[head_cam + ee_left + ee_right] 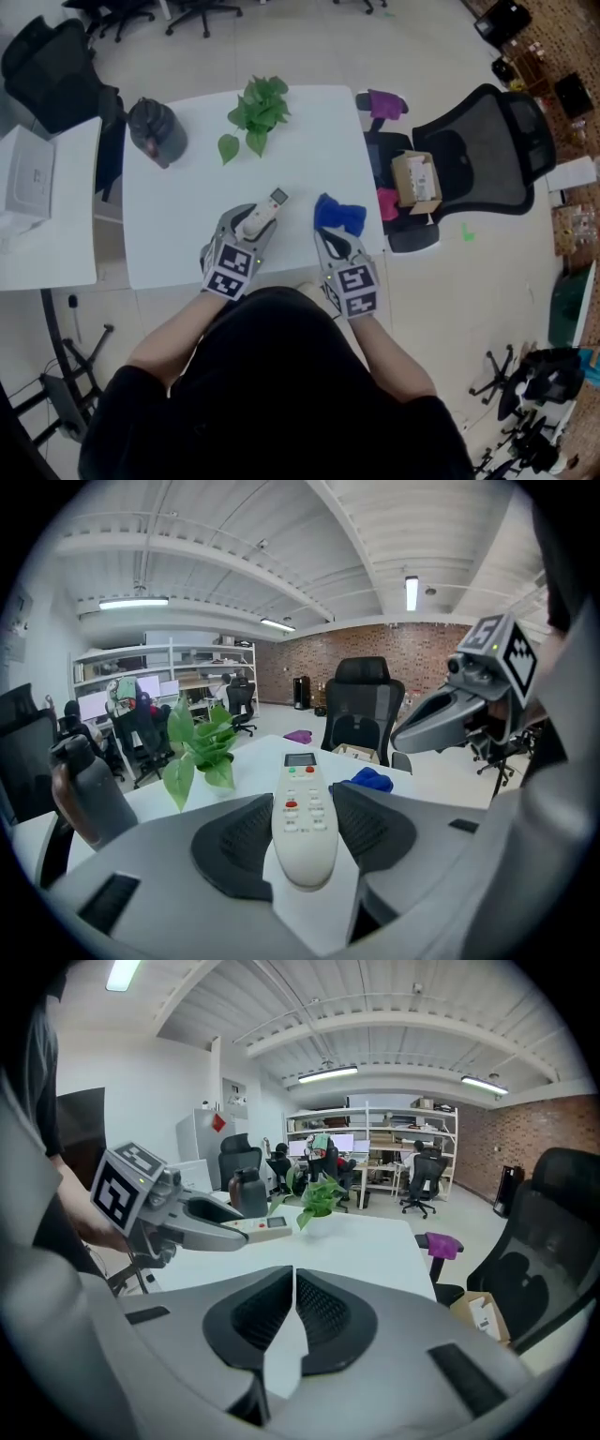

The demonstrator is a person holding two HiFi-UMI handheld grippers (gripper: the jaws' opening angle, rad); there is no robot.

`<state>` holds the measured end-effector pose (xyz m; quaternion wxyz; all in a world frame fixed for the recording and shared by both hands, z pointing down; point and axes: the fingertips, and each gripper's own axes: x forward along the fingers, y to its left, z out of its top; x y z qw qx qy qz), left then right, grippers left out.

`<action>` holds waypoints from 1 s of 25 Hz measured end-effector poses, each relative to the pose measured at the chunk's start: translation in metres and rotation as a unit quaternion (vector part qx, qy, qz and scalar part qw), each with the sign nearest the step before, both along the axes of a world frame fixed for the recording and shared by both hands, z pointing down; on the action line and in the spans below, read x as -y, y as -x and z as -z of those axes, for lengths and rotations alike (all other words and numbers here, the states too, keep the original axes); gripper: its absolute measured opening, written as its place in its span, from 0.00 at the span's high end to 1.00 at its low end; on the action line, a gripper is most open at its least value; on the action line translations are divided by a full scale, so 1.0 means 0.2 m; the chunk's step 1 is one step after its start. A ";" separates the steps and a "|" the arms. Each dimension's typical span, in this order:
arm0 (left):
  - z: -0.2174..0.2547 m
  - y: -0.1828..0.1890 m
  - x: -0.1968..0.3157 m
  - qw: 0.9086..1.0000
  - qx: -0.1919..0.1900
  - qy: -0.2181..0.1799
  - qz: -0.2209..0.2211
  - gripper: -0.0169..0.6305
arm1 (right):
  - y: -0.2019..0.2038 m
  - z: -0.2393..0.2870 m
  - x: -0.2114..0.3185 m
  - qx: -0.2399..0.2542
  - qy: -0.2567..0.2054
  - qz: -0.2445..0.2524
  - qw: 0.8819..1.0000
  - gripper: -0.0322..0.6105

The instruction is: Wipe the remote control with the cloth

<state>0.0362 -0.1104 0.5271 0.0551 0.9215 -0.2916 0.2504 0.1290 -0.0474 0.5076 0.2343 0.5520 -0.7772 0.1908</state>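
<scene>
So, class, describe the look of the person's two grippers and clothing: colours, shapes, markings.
The left gripper and right gripper are pale grey shells with curved jaws lined by black ribbed pads. Each carries a cube of black-and-white square markers. The person wears a black short-sleeved top.

Head view steeply down, close tool views looking across, all sharing table (319, 159)

I get bright, even light from ceiling tube lamps (134, 603). The white table (187, 216) looks washed out in the head view, with only soft shadows. Both gripper views bulge fisheye-style and go black at the corners. The remote control (304, 817) reads sharp, the far shelves (173, 663) slightly soft.
</scene>
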 end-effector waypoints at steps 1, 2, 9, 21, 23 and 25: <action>0.01 0.01 -0.01 1.000 0.000 -0.001 0.001 0.66 | -0.01 -0.03 0.00 -0.006 0.006 0.001 1.000 0.92; 0.01 0.03 -0.02 1.000 0.001 -0.002 0.002 0.66 | -0.02 -0.06 0.00 -0.011 0.013 0.003 1.000 0.92; 0.04 0.08 -0.02 1.000 0.007 -0.018 0.008 0.66 | -0.12 -0.32 0.05 -0.064 0.065 0.027 0.995 0.80; 0.11 0.11 -0.04 0.999 0.016 -0.034 0.017 0.66 | -0.45 -0.82 0.24 -0.170 0.179 0.098 0.964 0.45; 0.11 0.12 -0.04 0.999 0.017 -0.035 0.021 0.66 | -0.47 -0.89 0.23 -0.165 0.207 0.112 0.958 0.45; 0.12 0.13 -0.04 0.999 0.019 -0.035 0.025 0.66 | -0.49 -0.93 0.22 -0.162 0.228 0.120 0.953 0.45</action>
